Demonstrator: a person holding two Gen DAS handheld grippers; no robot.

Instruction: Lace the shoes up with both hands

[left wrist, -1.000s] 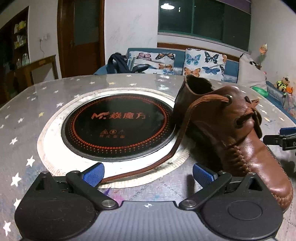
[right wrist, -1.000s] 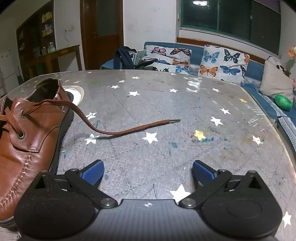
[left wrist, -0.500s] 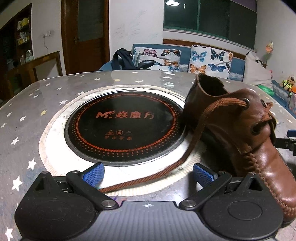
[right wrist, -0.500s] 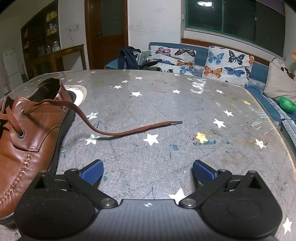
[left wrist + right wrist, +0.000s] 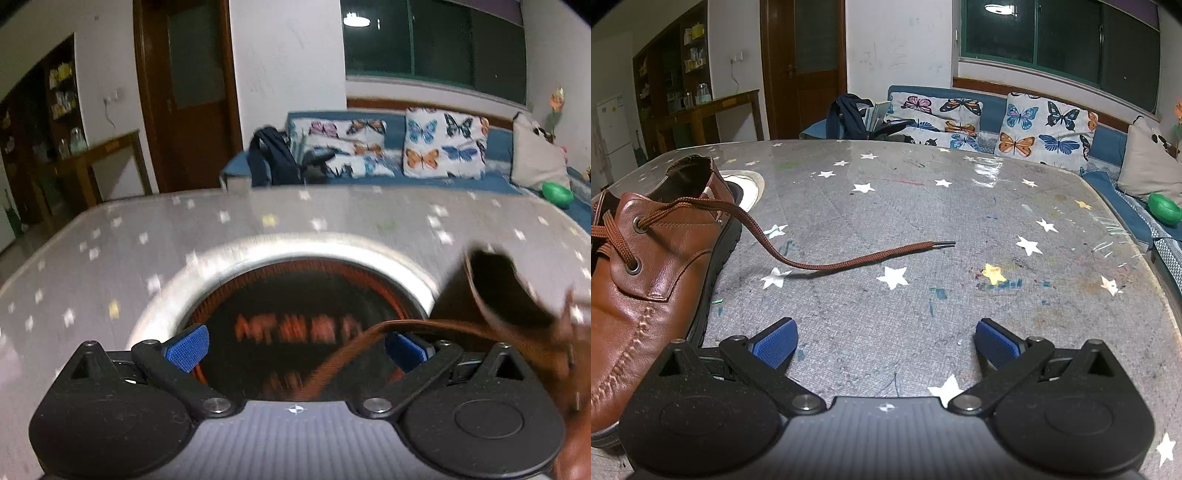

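Note:
A brown leather shoe [image 5: 646,266] stands on the star-patterned table at the left of the right wrist view. One brown lace end [image 5: 857,258] trails right from the top eyelet and lies flat, its black tip pointing right. My right gripper [image 5: 884,347] hovers open in front of it, nothing between its blue pads. The left wrist view is blurred by motion: the shoe's heel opening [image 5: 506,288] is at the right, and the other lace end [image 5: 354,350] runs down between the spread pads of my open left gripper [image 5: 295,350].
A round black induction hob [image 5: 295,321] with a silver ring is set into the table left of the shoe. Behind the table stands a blue sofa [image 5: 993,110] with butterfly cushions and a dark bag [image 5: 849,114]. The table's right edge [image 5: 1145,251] is near.
The left gripper has swung forward and closer to the shoe, blurring its view; the lace now crosses between its pads. The right gripper has barely moved and the right lace lies as before.

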